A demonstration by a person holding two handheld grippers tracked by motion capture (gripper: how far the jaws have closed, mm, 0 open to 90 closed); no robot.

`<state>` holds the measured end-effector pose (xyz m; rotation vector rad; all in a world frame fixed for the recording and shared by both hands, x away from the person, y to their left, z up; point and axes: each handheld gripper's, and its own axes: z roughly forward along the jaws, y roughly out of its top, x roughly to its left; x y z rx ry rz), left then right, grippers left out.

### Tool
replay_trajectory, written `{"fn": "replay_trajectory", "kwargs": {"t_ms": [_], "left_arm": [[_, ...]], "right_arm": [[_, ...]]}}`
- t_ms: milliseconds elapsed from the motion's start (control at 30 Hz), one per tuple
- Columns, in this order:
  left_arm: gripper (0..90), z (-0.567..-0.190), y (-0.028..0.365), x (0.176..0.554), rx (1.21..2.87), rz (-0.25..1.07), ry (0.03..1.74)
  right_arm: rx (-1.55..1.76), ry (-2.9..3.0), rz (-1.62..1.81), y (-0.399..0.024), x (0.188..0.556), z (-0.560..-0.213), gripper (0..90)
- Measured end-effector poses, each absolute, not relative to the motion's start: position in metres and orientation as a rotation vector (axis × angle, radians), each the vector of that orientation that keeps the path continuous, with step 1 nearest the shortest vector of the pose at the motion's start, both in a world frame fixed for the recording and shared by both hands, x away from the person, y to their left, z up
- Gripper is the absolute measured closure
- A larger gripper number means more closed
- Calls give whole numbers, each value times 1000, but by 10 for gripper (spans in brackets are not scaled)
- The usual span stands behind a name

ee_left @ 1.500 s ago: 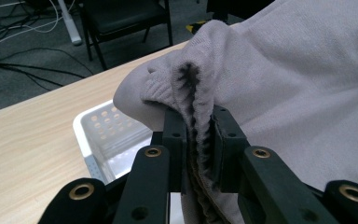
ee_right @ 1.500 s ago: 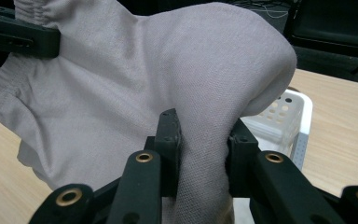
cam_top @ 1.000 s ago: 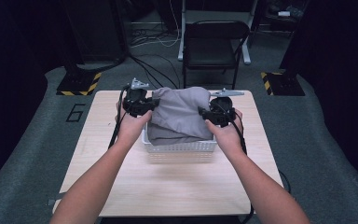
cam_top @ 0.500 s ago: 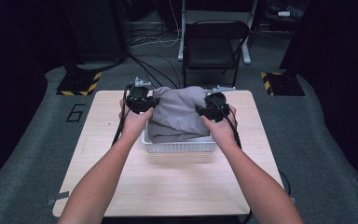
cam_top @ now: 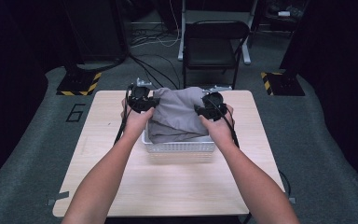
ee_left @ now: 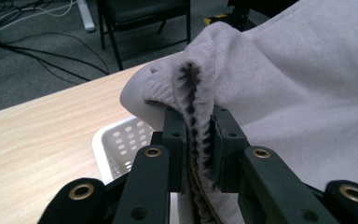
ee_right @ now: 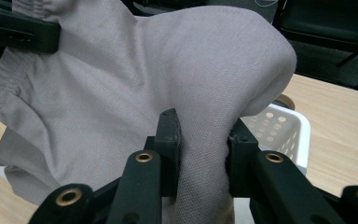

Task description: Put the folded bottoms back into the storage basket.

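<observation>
Dark carpeted flooring is surrounding a pale wooden desk, where a grey garment is hanging bunched over a white basket, its length running side to side between both hands. Left hand-held gripper is pinching the elastic hem; right hand-held gripper is pinching a fold opposite.

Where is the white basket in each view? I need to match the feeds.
High view: basket at table centre, under the grey cloth.
Left gripper view: basket corner at lower left, beside the jaws.
Right gripper view: basket rim at right, behind the cloth.
Shared landmark: the cloth.
</observation>
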<state>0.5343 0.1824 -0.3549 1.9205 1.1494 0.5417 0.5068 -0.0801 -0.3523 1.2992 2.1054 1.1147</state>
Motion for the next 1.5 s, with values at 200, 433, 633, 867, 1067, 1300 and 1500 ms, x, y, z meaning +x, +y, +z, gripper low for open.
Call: {"fn": "replay_trajectory", "kwargs": {"t_ms": [200, 433, 633, 867, 1067, 1300, 1500], "left_arm": [[780, -364, 183, 538, 1954, 550, 1159], [780, -369, 184, 544, 1912, 543, 1182], [780, -365, 181, 547, 1913, 550, 1172], [780, -371, 180, 550, 1951, 548, 1173], [780, -383, 184, 550, 1963, 536, 1202], [780, -404, 188, 548, 1963, 503, 1229], [778, -417, 187, 547, 1971, 485, 1237]], "right_arm": [[1303, 2127, 1089, -76, 508, -358, 709], [1295, 2123, 1061, -73, 515, -363, 709], [1314, 2105, 1071, -74, 521, -365, 709], [1320, 2109, 1066, -75, 524, -367, 709], [1334, 2135, 1040, -69, 523, -376, 708], [1330, 2160, 998, -62, 521, -392, 707], [1317, 2165, 970, -63, 522, -400, 706]]}}
